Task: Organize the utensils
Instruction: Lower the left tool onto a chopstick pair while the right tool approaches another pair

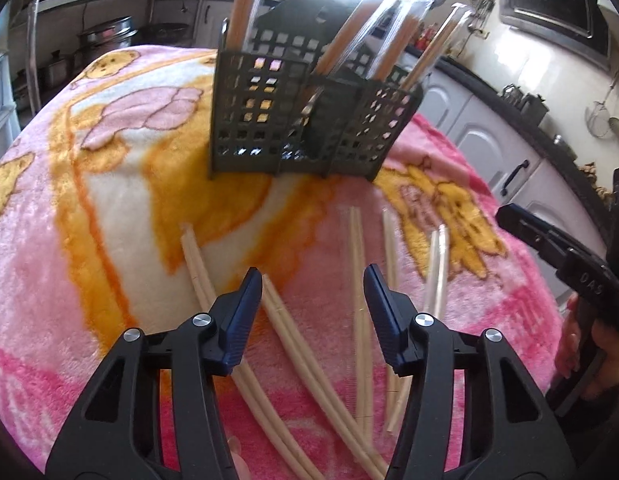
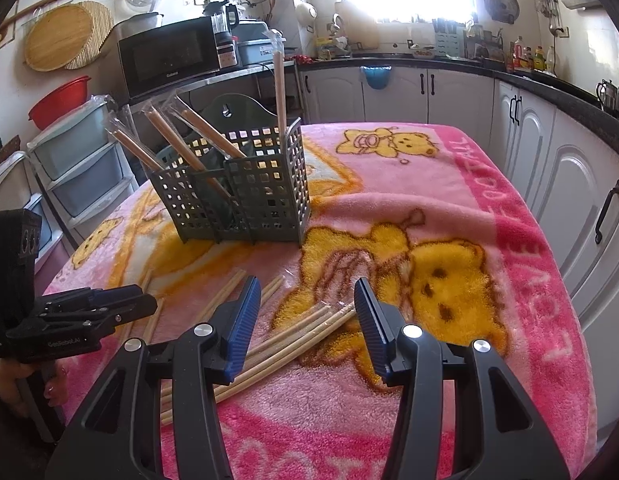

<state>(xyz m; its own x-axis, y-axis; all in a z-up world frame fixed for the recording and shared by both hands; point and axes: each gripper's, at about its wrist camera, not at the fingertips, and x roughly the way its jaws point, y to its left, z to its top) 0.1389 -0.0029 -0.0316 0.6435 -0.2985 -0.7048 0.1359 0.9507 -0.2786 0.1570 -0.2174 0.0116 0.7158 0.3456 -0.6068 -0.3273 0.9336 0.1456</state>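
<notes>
A dark grey lattice utensil caddy (image 1: 309,120) (image 2: 245,192) stands on the pink bear blanket (image 1: 109,200) (image 2: 449,200). Several wrapped chopstick pairs (image 1: 349,44) (image 2: 197,140) lean in it. Several loose chopstick pairs (image 1: 285,340) (image 2: 285,340) lie on the blanket in front of it. My left gripper (image 1: 313,284) is open and empty, just above the loose chopsticks. My right gripper (image 2: 307,292) is open and empty, over the near ends of the chopsticks. Each gripper also shows in the other's view: the right one (image 1: 549,240), the left one (image 2: 89,308).
White cabinets (image 2: 549,168) with dark handles run along the right of the table. A microwave (image 2: 169,56) and plastic drawers (image 2: 81,168) stand behind the caddy on the left. The table edge falls away close on the left and the right.
</notes>
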